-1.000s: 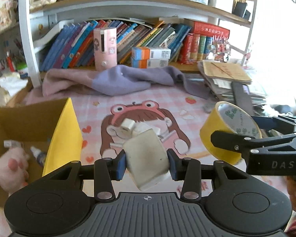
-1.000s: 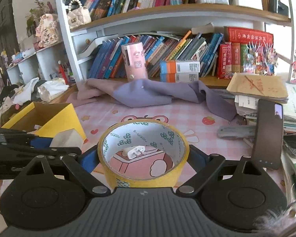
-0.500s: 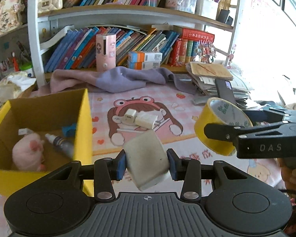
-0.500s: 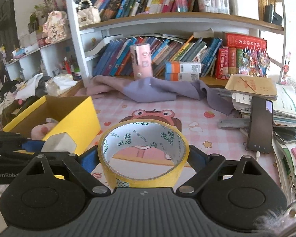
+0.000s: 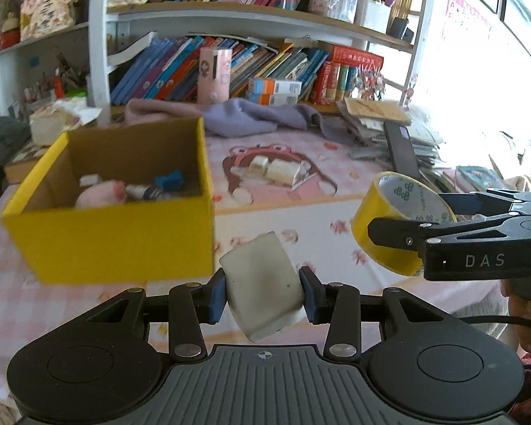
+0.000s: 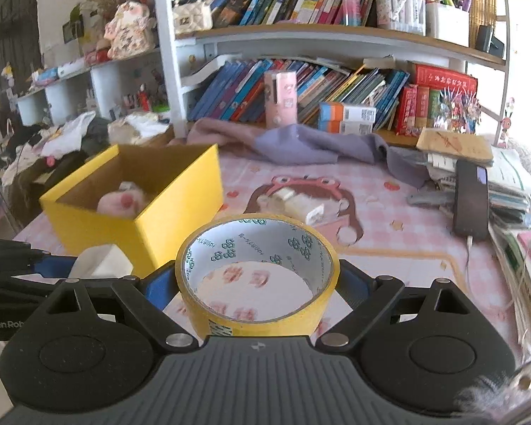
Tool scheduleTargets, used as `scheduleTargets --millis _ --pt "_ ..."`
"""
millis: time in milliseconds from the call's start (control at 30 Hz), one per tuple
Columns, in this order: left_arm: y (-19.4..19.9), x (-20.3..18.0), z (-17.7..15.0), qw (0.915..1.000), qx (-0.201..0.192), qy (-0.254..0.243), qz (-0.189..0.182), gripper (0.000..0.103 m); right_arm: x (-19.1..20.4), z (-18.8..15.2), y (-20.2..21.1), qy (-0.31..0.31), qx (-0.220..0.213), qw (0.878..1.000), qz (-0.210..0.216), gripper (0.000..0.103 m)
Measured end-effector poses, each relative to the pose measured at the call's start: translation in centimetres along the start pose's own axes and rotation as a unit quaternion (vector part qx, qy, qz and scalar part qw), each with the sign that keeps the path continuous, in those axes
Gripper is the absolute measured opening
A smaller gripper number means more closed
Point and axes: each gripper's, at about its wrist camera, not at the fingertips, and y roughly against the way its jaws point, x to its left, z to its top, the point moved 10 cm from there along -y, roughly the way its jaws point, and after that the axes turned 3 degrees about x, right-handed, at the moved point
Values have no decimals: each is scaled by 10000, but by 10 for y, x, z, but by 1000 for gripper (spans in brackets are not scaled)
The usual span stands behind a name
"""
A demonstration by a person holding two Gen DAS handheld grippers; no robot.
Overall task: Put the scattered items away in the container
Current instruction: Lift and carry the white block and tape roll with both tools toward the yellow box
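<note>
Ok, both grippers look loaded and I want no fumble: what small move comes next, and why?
Probably carry the left gripper, its jaws shut on the white block, left and forward over the yellow box. The block hangs short of the box's near wall, and the tape roll sits farther off.

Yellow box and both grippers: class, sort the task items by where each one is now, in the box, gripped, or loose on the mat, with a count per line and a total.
In the yellow box: 4 (pink plush, dropper bottle, blue piece, small white piece)
Gripped: 2 (white block in left gripper; yellow tape roll in right gripper)
Loose on the mat: 2 (white chargers)
Total: 8
</note>
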Motion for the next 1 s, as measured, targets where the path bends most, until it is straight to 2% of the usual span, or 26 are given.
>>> scheduleTargets --millis 233,567,767,1000 --pt "38 35 -37 9994 23 267 203 41 61 -32 12 218 254 9992 238 91" --pt "73 68 -64 9981 -30 446 425 41 129 -43 22 556 351 9962 564 91" --pt "85 83 -72 9976 -73 516 460 41 150 -46 26 657 361 9952 635 91" --pt "88 95 -74 9973 -64 576 444 41 165 -54 20 715 595 9937 621 91"
